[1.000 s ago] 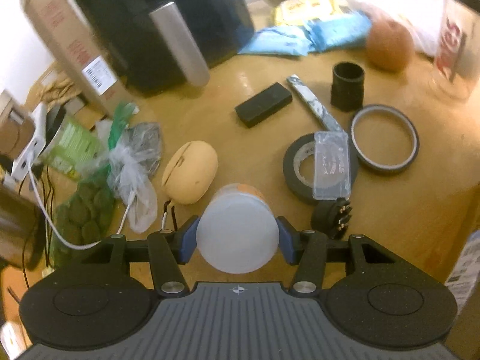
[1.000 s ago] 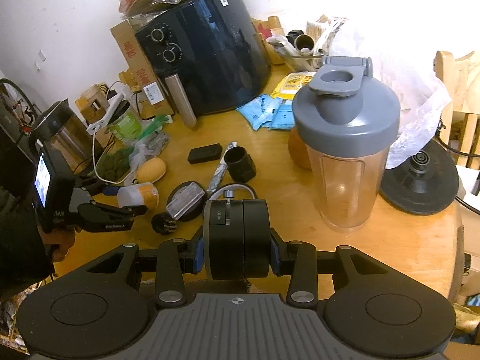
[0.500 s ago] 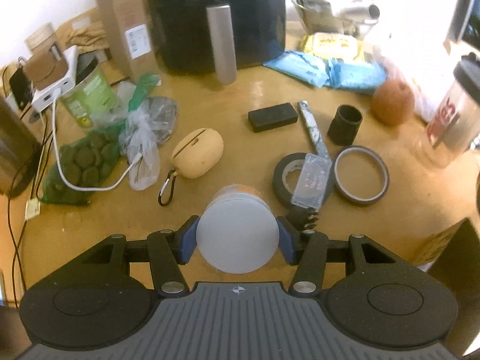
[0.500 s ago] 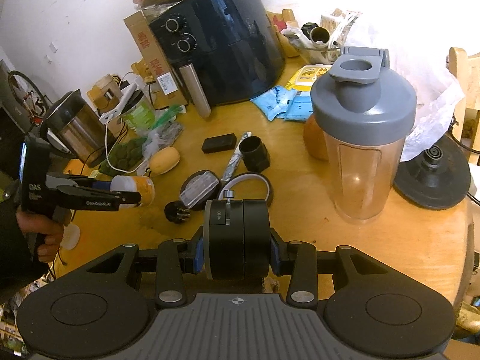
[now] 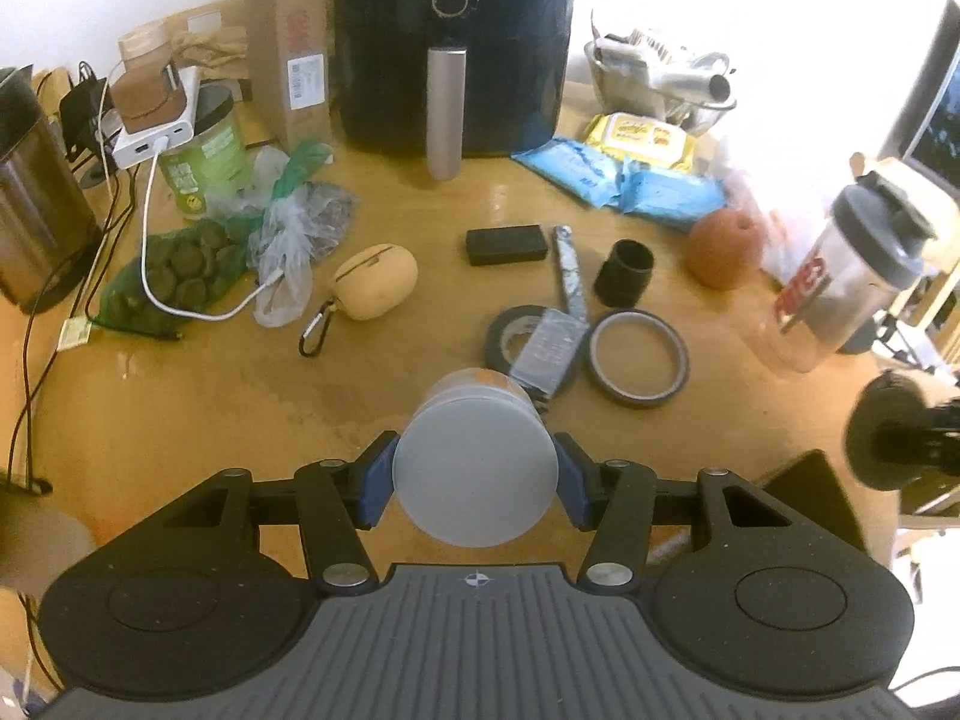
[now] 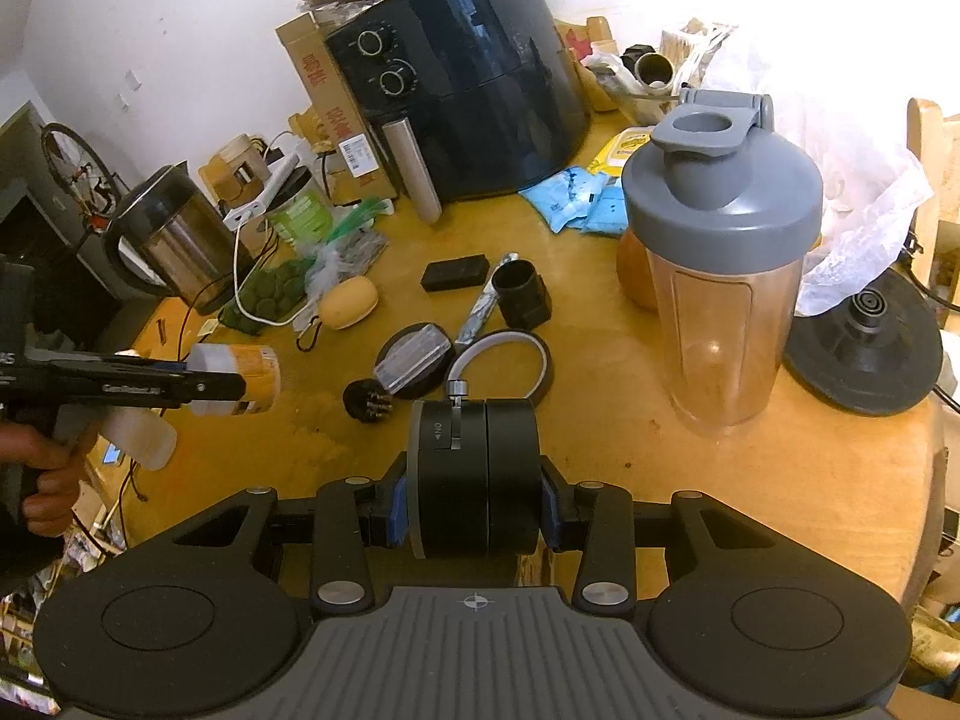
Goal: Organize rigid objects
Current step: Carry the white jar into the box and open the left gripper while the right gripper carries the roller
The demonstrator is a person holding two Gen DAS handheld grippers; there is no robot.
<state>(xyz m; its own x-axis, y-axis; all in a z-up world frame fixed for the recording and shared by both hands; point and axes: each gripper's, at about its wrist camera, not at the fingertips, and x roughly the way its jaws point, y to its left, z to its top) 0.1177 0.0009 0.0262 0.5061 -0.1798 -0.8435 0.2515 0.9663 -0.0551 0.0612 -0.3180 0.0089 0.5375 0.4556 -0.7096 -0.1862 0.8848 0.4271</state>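
My left gripper (image 5: 474, 480) is shut on a white-capped orange bottle (image 5: 474, 474), held lying level above the wooden table (image 5: 240, 408). From the right wrist view the same bottle (image 6: 240, 378) hangs at the left, held out by a person's hand (image 6: 42, 480). My right gripper (image 6: 474, 501) is shut on a black round grinder (image 6: 474, 474) with a small metal knob on top, held above the table's near edge. On the table lie a black tape roll (image 5: 528, 342) with a clear case on it, a thin ring (image 5: 636, 357), a black tube (image 5: 624, 273) and a black block (image 5: 507, 245).
A dark air fryer (image 5: 450, 42) stands at the back, a shaker bottle (image 6: 720, 264) at the right. A tan pouch (image 5: 375, 282), bagged green pucks (image 5: 180, 270), a kettle (image 6: 168, 234), a cable, blue packets (image 5: 600, 174) and a black round plug (image 6: 367, 401) crowd the table.
The left gripper rose and drew back with the bottle, rolling level, so more of the table shows. The right gripper and its grinder barely moved.
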